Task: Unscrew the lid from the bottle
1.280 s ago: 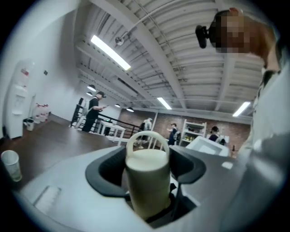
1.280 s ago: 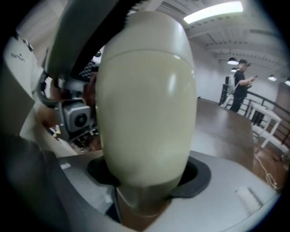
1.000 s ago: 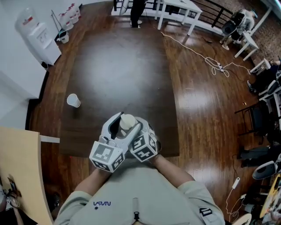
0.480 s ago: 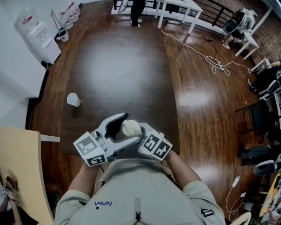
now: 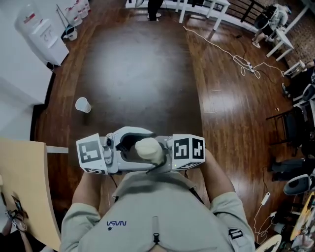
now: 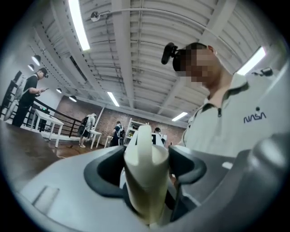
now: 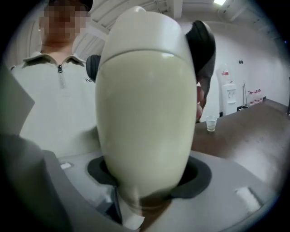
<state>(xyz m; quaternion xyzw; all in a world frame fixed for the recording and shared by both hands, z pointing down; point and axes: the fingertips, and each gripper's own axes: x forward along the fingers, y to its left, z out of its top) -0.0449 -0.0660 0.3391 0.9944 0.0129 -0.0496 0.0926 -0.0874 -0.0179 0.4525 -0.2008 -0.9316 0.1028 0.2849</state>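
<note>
Two bits of writing were all I could read: "NASA" [image 6: 254,118] on the chest of the person's light shirt [image 5: 157,211], clear in the left gripper view and upside down from the head camera. The cream bottle [image 5: 147,148] itself had no label that I could see, and the print on the water cooler [image 5: 42,32] in the corner was too small to make out.

The bottle sat in the air just in front of the person's chest, over the near edge of the dark table [image 5: 138,74], pinned between both tools. The right gripper [image 7: 145,176] had its jaws wide around the bottle's fat body, pads pressed on it. The left gripper [image 6: 146,165] was closing, with the lid [image 7: 142,31] end between its pads and both pads looking like they touched it.

Around that: a clear plastic cup [image 5: 82,104] stood alone on the table, well away to the left. A white cable [image 5: 216,47] snaked over the wood floor, white desks [image 5: 206,7] stood at the far end, and a tan board [image 5: 22,187] was at the left edge. The bottle blocked most of the right gripper view, leaving only the shirt, the cup and the cooler peeking round it
</note>
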